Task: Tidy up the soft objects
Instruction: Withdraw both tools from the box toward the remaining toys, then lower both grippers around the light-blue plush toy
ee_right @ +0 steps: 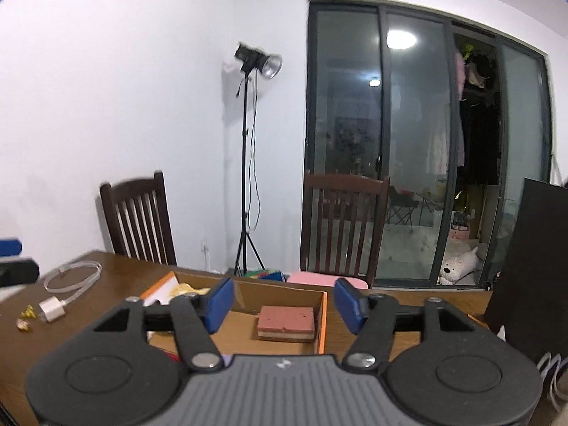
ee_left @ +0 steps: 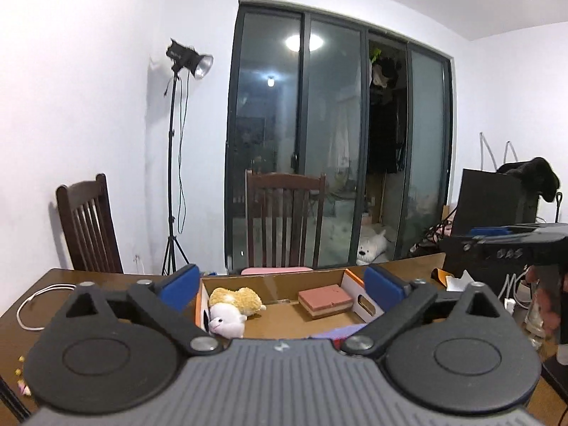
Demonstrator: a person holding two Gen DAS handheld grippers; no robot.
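On the brown tabletop (ee_right: 106,284), a white cable with charger (ee_right: 53,310) is lying at the far left, cut off in the left wrist view. The left gripper (ee_left: 280,285) is hovering with its jaws spread wide and nothing between them, above an open cardboard box (ee_left: 273,280). Inside, at the left, a yellow plush toy (ee_left: 238,300) is resting on a white plush toy (ee_left: 227,321); the right wrist view is showing only a yellow sliver of them behind a blue pad. A pink layered sponge block (ee_right: 285,323) is sitting to the right in the box. The right gripper (ee_right: 284,305) is hanging over it, jaws apart and empty. A purple object at the near edge is too hidden to identify.
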